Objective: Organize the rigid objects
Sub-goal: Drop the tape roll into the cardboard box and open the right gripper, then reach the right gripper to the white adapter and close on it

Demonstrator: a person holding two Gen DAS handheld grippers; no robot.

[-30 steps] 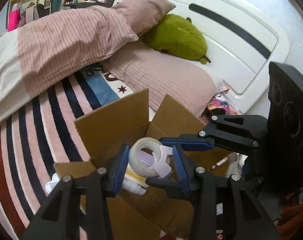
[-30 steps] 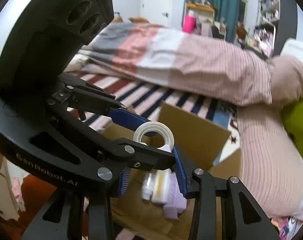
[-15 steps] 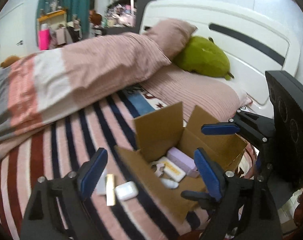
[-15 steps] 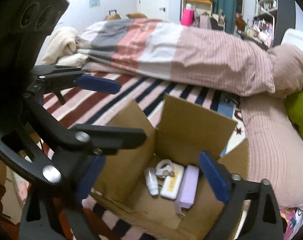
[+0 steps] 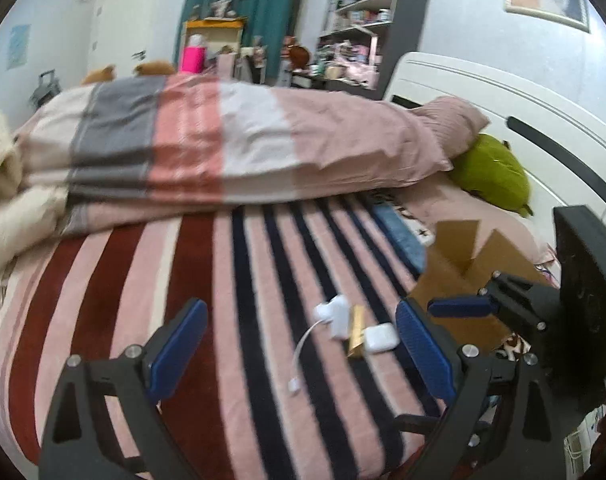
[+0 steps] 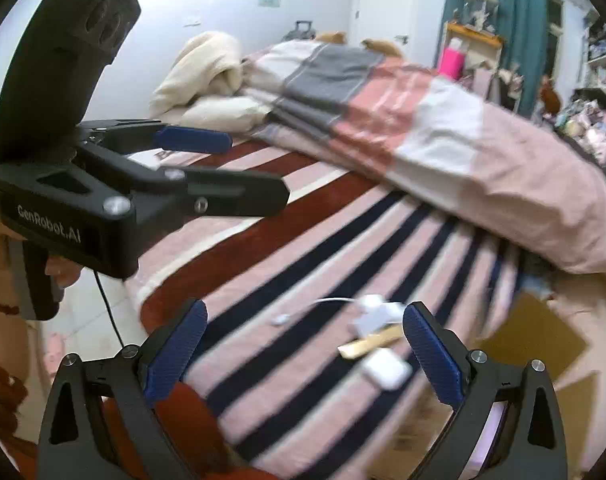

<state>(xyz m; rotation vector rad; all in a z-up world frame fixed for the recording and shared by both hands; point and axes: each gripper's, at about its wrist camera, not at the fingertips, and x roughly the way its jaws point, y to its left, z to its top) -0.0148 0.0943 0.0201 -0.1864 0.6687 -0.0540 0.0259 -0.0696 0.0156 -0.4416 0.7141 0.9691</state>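
Both my grippers are empty. My left gripper (image 5: 299,344) has its jaws wide open with nothing between them. My right gripper (image 6: 303,344) is wide open too and holds nothing.

There are some little things on the stripy blanket (image 5: 231,280). In my left view they sit low and a bit to the right of the middle. I see a white charger (image 5: 337,314) with a thin white cable (image 5: 301,354) that runs down toward the bottom of the frame. Touching the charger is a flat gold bar (image 5: 355,334). Just beside that is a small white case (image 5: 380,338). In my right view the white case (image 6: 385,368) is the nearest one, low and right of the middle, close to my right finger.

The cardboard box (image 5: 463,268) is at the right side of my left view, just past the little things. Its flaps are open. I cannot see inside it from here, so I cannot tell what is in it.

I think the job is not done. These things lie out on the blanket and I think they need to go in the box. I guess the white case comes next, since it is closest. The pictures are a bit blurry
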